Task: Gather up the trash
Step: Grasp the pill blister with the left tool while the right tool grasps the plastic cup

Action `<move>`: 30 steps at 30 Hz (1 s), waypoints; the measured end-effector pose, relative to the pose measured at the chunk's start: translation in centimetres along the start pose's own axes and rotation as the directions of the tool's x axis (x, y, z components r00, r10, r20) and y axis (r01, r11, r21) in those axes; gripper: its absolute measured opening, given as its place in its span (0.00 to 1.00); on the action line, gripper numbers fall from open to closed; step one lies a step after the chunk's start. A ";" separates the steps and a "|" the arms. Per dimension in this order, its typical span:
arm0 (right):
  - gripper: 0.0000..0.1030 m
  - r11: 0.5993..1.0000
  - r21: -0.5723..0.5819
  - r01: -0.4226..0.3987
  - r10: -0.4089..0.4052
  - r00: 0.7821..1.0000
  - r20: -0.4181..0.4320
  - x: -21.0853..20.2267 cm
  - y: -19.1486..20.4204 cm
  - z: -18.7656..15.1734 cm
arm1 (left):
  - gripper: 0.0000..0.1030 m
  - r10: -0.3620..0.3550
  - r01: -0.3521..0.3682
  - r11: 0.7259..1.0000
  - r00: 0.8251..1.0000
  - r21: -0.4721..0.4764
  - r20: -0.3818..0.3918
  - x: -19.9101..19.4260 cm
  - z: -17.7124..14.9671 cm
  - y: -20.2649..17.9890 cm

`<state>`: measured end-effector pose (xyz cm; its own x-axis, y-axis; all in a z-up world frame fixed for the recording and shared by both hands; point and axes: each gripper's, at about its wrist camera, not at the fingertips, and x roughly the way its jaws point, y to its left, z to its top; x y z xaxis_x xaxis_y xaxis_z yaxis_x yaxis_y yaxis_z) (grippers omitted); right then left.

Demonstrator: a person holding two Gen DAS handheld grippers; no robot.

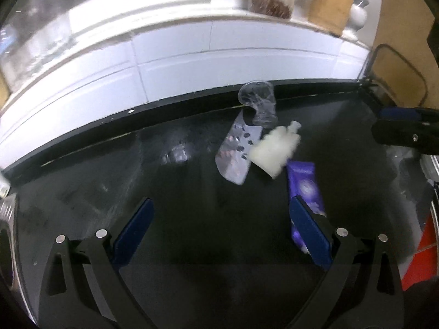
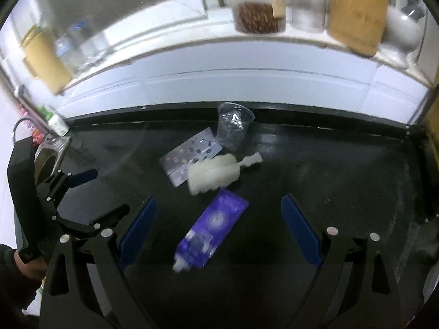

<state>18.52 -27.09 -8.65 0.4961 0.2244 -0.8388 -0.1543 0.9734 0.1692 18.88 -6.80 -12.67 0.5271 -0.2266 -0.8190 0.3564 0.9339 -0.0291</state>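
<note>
Both grippers hang wide apart over the black countertop (image 2: 329, 164), gripping nothing. The right gripper (image 2: 219, 205) frames the purple wrapper (image 2: 211, 233), nearest of 4 scraps mid-counter; beyond it lie the white squashed bottle (image 2: 214, 175), then the foil blister pack (image 2: 189, 159), then the clear plastic cup (image 2: 233, 126) tipped at the back edge, contents unclear. The left gripper (image 1: 219, 208) has the wrapper (image 1: 304, 186) behind its right finger. On the sill, a jar (image 2: 258, 2) holds brown grains. Only the right view shows the sink (image 2: 49, 159) at the counter's left edge.
</note>
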 end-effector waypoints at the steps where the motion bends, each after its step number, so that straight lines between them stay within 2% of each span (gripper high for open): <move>1: 0.86 1.000 0.011 0.000 0.000 1.000 -0.012 1.2 -0.4 0.8 | 0.93 -0.001 0.001 1.000 1.000 0.005 -0.009 1.3 0.7 0.4; 9: 0.80 1.000 0.017 0.024 -0.022 0.993 -0.112 11.0 -2.0 6.7 | 0.91 -0.089 0.089 0.996 0.995 0.006 -0.050 9.2 5.2 2.6; 12: 0.76 0.999 0.036 0.018 -0.012 0.988 -0.156 14.1 -2.5 7.9 | 0.86 -0.128 0.130 0.991 0.989 0.022 -0.070 11.4 5.9 2.7; 15: 0.72 0.999 0.045 0.014 -0.005 0.982 -0.187 16.3 -2.7 8.4 | 0.77 -0.153 0.159 0.986 0.984 0.054 -0.094 13.0 6.1 2.3; 17: 0.68 0.998 0.054 0.014 -0.002 0.979 -0.204 17.3 -2.8 8.6 | 0.70 -0.167 0.173 0.983 0.982 0.064 -0.093 13.7 6.2 2.1; 18: 0.62 0.998 0.062 0.011 0.003 0.976 -0.216 17.9 -2.9 8.6 | 0.68 -0.172 0.178 0.982 0.981 0.068 -0.092 13.9 6.4 2.1; 19: 0.48 0.998 0.066 0.010 0.005 0.975 -0.220 18.1 -3.0 8.6 | 0.58 -0.174 0.181 0.981 0.980 0.071 -0.093 13.9 6.6 2.0; 20: 0.44 0.998 0.069 0.013 0.003 0.975 -0.221 18.3 -3.1 8.6 | 0.42 -0.182 0.190 0.979 0.978 0.074 -0.098 14.0 6.9 1.9; 21: 0.44 0.998 0.067 0.016 -0.002 0.977 -0.212 18.3 -3.1 8.5 | 0.36 -0.186 0.193 0.978 0.977 0.072 -0.104 14.1 7.1 1.8; 23: 0.39 0.998 0.059 0.020 -0.008 0.979 -0.203 18.3 -3.0 8.5 | 0.15 -0.186 0.194 0.979 0.977 0.068 -0.104 14.0 7.4 1.7; 25: 0.38 0.998 0.053 0.023 -0.013 0.982 -0.186 17.7 -2.9 8.5 | 0.05 -0.183 0.189 0.979 0.979 0.070 -0.091 13.5 7.5 1.6; 30: 0.36 0.999 0.035 0.022 -0.017 0.991 -0.131 15.0 -2.4 8.7 | 0.04 -0.149 0.152 0.986 0.988 0.071 -0.047 10.4 7.8 1.3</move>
<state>33.78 -25.62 -17.12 0.3821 0.2001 -0.9022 -0.1131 0.9791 0.1692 30.85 -10.08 -16.82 0.4316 -0.3497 -0.8315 0.4863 0.8666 -0.1120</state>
